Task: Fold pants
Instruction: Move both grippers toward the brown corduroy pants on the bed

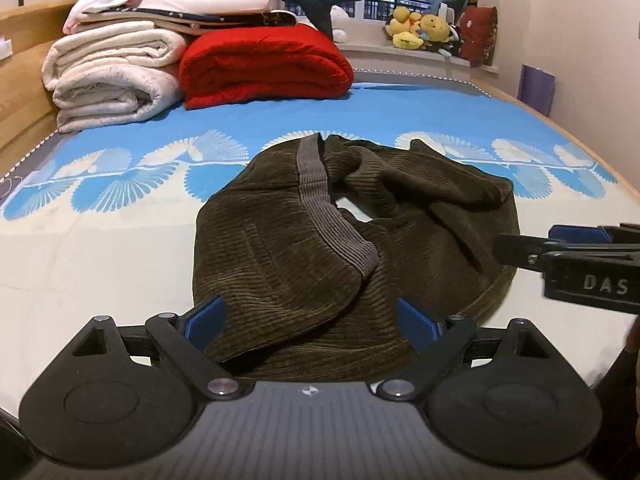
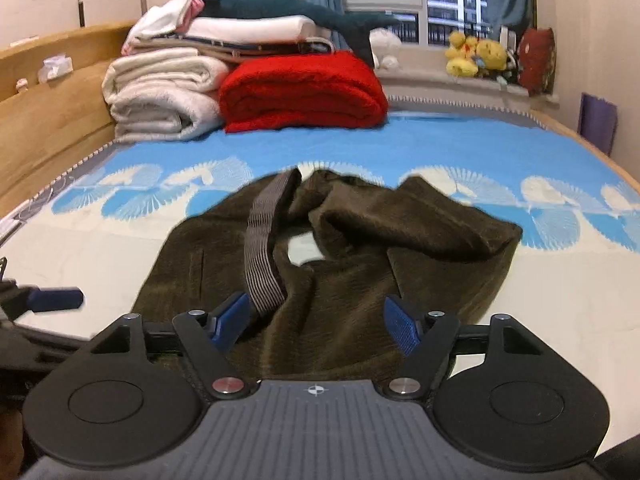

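Dark brown corduroy pants (image 1: 320,248) lie crumpled in a heap on the bed, with a grey ribbed waistband (image 1: 320,200) running across the top. They also show in the right wrist view (image 2: 352,248), waistband (image 2: 262,248) included. My left gripper (image 1: 310,322) is open, its blue pads on either side of the near edge of the heap. My right gripper (image 2: 316,322) is open too, just over the near edge of the pants. The right gripper shows at the right edge of the left wrist view (image 1: 560,248). The left gripper shows at the left edge of the right wrist view (image 2: 52,300).
The bed (image 1: 100,248) has a cream and blue patterned cover. Folded white blankets (image 1: 112,76) and a red blanket (image 1: 264,64) are stacked at the far left against a wooden headboard (image 1: 24,80). Plush toys (image 1: 424,28) sit on the window sill.
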Available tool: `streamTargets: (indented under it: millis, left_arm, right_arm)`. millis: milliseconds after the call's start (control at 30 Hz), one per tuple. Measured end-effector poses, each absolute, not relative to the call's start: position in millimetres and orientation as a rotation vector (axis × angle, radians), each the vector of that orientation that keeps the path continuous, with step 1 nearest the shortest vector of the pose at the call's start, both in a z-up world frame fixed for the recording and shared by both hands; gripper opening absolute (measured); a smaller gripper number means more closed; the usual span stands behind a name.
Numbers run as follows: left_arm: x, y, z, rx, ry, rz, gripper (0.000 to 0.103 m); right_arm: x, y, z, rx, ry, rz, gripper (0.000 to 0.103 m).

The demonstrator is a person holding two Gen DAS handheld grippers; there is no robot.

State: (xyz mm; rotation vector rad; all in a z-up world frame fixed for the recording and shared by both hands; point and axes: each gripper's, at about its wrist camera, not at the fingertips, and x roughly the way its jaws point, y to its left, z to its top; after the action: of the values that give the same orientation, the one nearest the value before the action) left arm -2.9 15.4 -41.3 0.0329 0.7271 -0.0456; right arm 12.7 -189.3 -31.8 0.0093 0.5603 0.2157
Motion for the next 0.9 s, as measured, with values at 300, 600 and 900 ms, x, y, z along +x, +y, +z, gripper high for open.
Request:
streamTargets:
  millis: [300,600,900]
  left_arm:
    - [-1.9,12.9,-42.9,0.026,0.744,-0.075,0.087]
    - [-0.5,11.7,-44.7,0.025,0.755,-0.082,0.077]
    - [1.4,14.4,-46.8,0.016,0.775,-0.081,0.071]
  right_arm:
    - [10.3,-190.3,-34.6,0.01,0.567,0.233,0.069]
    - [9.5,-187.8,-36.7,-0.019,0.552,0.208,0.068]
    - [15.9,-194.7,-38.0,0.026,0.564,0.163,0.068]
